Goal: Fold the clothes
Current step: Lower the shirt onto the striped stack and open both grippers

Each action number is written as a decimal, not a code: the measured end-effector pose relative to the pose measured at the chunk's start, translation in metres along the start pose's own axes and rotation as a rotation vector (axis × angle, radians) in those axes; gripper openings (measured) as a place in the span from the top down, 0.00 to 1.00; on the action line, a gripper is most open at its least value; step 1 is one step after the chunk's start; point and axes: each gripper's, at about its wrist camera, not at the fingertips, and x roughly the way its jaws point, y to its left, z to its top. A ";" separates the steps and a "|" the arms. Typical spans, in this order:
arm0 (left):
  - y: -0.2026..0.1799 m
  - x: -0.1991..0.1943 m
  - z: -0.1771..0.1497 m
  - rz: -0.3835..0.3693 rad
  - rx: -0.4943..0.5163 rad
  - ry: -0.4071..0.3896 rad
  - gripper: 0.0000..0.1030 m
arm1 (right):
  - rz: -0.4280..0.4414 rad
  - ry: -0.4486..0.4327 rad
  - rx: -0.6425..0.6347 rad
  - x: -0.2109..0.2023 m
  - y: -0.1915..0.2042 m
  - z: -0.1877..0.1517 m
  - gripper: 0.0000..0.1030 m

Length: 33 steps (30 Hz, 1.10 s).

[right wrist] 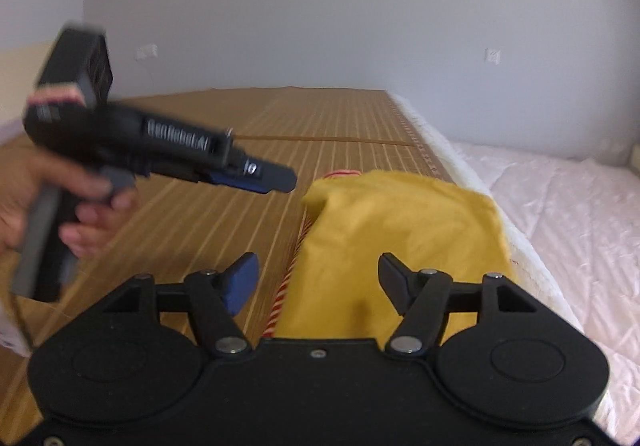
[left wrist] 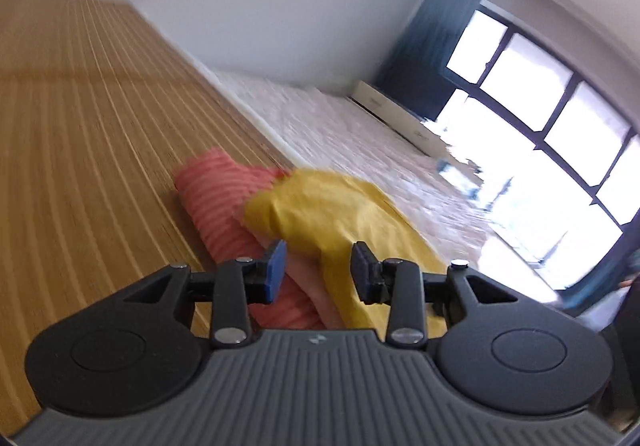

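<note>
A folded yellow garment [left wrist: 332,206] [right wrist: 400,230] lies on top of a red-and-white striped garment [left wrist: 216,198] [right wrist: 280,294], at the edge of a bamboo mat [right wrist: 240,134]. In its own view my left gripper [left wrist: 318,266] is open, with only the clothes showing beyond the gap. The right wrist view shows the left gripper [right wrist: 280,178] held by a hand [right wrist: 92,206] in the air above the mat, left of the pile and apart from it. My right gripper [right wrist: 318,270] stands open wide just in front of the yellow garment, nothing between its pads.
The bamboo mat [left wrist: 100,126] covers the left part of the bed. A white quilted cover [left wrist: 340,134] [right wrist: 560,206] lies to the right of the pile. A white drawer unit [left wrist: 392,110], a dark curtain [left wrist: 440,26] and a bright window [left wrist: 560,106] stand beyond the bed.
</note>
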 end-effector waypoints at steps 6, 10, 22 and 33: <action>0.016 0.036 -0.001 -0.077 -0.119 -0.026 0.60 | -0.226 0.042 -0.214 0.039 0.052 -0.027 0.55; 0.026 0.051 0.000 -0.064 -0.154 -0.068 0.60 | -0.266 0.043 -0.246 0.036 0.052 -0.033 0.83; 0.045 0.076 0.017 0.019 -0.153 -0.139 0.94 | -0.232 0.030 -0.200 0.023 0.041 -0.033 0.90; 0.002 0.020 0.009 0.243 0.105 -0.222 0.86 | -0.156 0.002 -0.128 0.002 0.023 -0.017 0.62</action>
